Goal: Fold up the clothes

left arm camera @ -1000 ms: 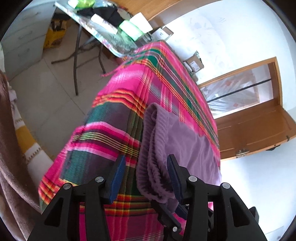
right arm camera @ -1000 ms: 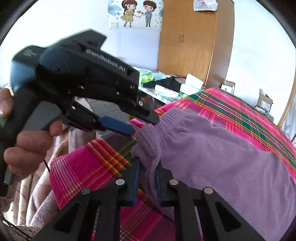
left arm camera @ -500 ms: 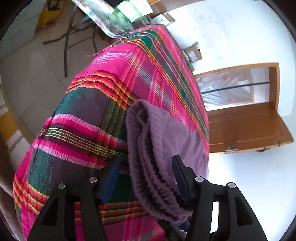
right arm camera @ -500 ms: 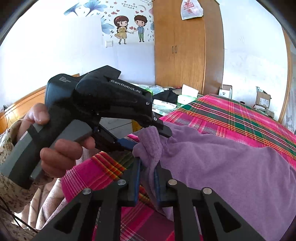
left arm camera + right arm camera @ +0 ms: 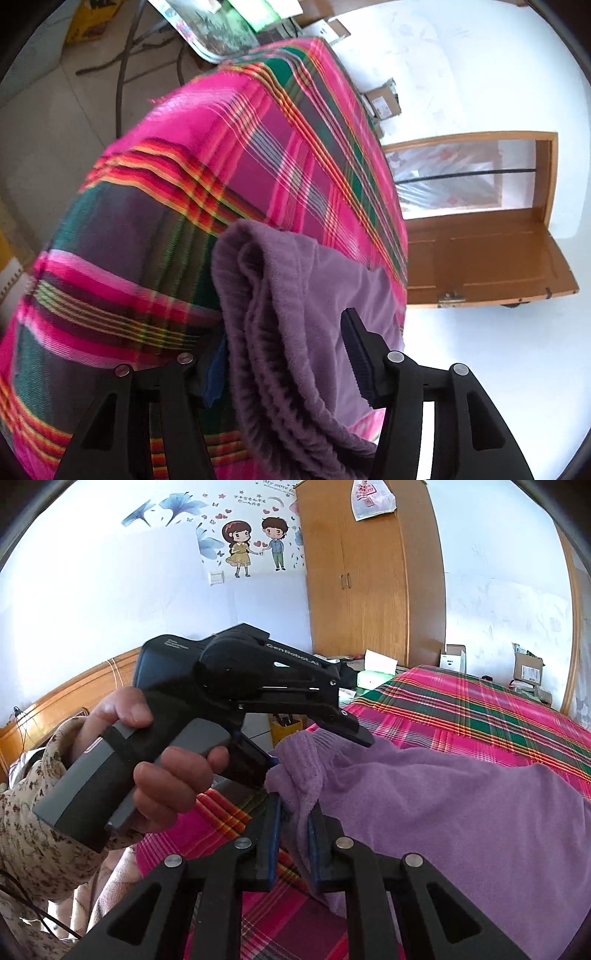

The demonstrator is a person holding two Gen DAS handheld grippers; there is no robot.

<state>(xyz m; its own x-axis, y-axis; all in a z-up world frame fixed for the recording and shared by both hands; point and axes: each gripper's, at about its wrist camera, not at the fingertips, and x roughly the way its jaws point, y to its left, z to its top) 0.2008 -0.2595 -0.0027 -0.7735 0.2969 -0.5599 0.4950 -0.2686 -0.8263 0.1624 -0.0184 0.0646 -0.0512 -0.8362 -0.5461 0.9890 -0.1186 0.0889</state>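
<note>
Now the purple garment (image 5: pixel 443 812) lies on the bed's plaid blanket (image 5: pixel 480 716), spread from the middle of the right wrist view out toward 4 o'clock, its ribbed waistband (image 5: pixel 280 391) bunched and lifted at the near edge; the right gripper (image 5: pixel 293 834) has its fingers (image 5: pixel 271 842) drawn close together and clamped on a fold of that waistband, the cloth pinched flat between the blue pads; the left gripper (image 5: pixel 284 354) straddles the thick roll of the same band, and its fingers have just been closing a little after opening, with the garment between them; the left pad is mostly hidden behind the fabric at 8 o'clock while the right finger (image 5: pixel 360 358) stands at 4 o'clock beside the cloth, so the fingers sit apart and whether both pads press cannot be told; in the right wrist view a hand (image 5: pixel 162 771) in a flowered sleeve (image 5: pixel 29 834) grips the left tool's grey handle at 9 o'clock; a wooden wardrobe (image 5: pixel 373 576) rises at 12 o'clock, a cartoon wall sticker (image 5: pixel 255 546) at 11 o'clock; in the left wrist view a wooden door (image 5: pixel 480 251) stands at 3 o'clock and a cluttered tabletop (image 5: pixel 214 33) at 11 o'clock.
</note>
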